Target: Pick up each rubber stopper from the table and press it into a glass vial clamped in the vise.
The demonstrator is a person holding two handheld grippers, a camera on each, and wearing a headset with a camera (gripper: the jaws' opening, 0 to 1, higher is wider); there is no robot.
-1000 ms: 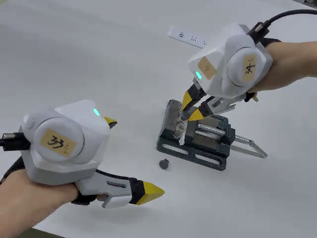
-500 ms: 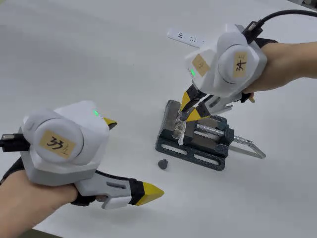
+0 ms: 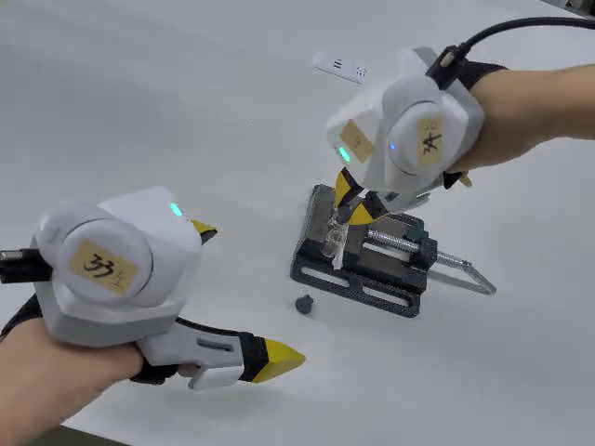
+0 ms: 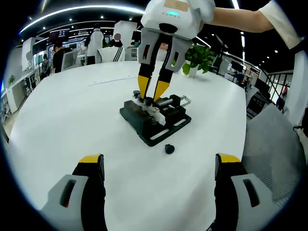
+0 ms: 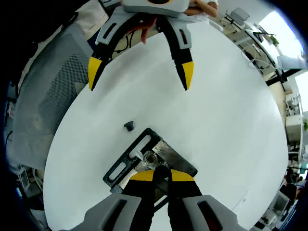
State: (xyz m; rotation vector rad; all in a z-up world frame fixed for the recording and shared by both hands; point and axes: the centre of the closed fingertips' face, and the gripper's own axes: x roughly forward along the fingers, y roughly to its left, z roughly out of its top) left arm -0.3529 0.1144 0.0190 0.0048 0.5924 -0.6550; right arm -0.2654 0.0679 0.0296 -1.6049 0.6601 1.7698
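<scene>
A black vise [image 3: 400,269] stands on the white table with a clear glass vial [image 3: 332,243] clamped at its left end. My right gripper [image 3: 350,202] points down just above the vial, shut on a dark rubber stopper [image 5: 161,170]; the vial [image 5: 150,157] lies right ahead of its tips. From the left gripper view the right gripper [image 4: 153,90] hovers over the vise [image 4: 166,126]. Another stopper [image 3: 304,303] lies loose on the table in front of the vise, also visible as a stopper [image 4: 169,148] and a stopper [image 5: 129,126]. My left gripper [image 3: 242,293] is held open and empty, near left.
A white power strip [image 3: 339,67] lies at the back of the table. The vise's screw handle [image 3: 465,271] sticks out to the right. Beyond the round table's edge stand grey chairs [image 4: 274,144], with people and desks in the background.
My right gripper has shifted a little left and tilted more steeply over the vial, still shut on its stopper. The left gripper and the loose stopper have stayed put.
</scene>
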